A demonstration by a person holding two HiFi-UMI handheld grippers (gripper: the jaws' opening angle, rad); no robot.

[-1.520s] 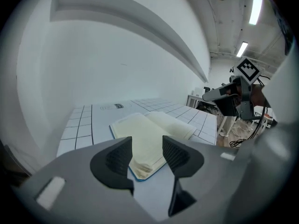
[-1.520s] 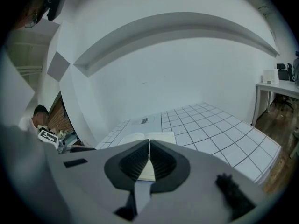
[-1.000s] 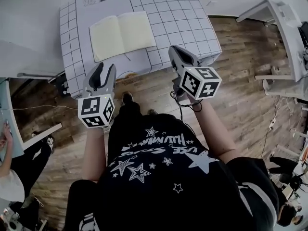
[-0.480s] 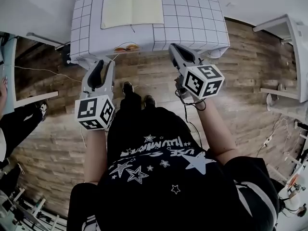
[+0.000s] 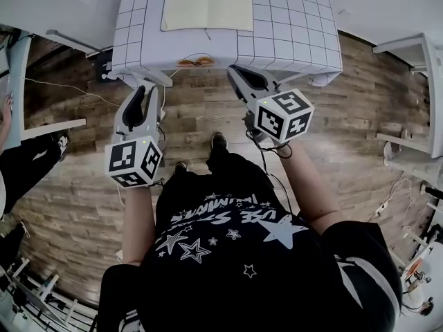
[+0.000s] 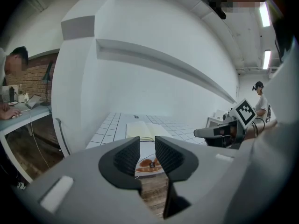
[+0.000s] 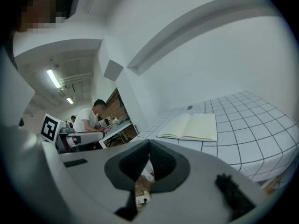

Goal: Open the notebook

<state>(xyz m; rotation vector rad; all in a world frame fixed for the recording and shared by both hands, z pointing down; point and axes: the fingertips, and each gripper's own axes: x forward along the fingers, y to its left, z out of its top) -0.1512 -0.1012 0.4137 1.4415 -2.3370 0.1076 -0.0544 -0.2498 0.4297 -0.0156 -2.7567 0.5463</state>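
The notebook (image 5: pixel 208 5) lies open flat on the white gridded table (image 5: pixel 277 40), its cream pages blank. It also shows in the left gripper view as the notebook (image 6: pixel 142 130) and in the right gripper view as the notebook (image 7: pixel 191 126). Both grippers hang over the wooden floor, short of the table's front edge. My left gripper (image 5: pixel 152 88) is open with a narrow gap; its jaws have just been closing, with nothing between them. My right gripper (image 5: pixel 237 72) has its tips together and holds nothing.
An orange sticker (image 5: pixel 196 61) marks the table's front edge. A desk with a seated person (image 5: pixel 10 151) stands at the left, and that person (image 7: pixel 91 118) also shows in the right gripper view. White furniture (image 5: pixel 415 81) stands at the right. Cables cross the floor.
The table with the open notebook has slid toward the top middle of the head view. Both grippers stay back from its front edge, and the left jaws stand narrower.
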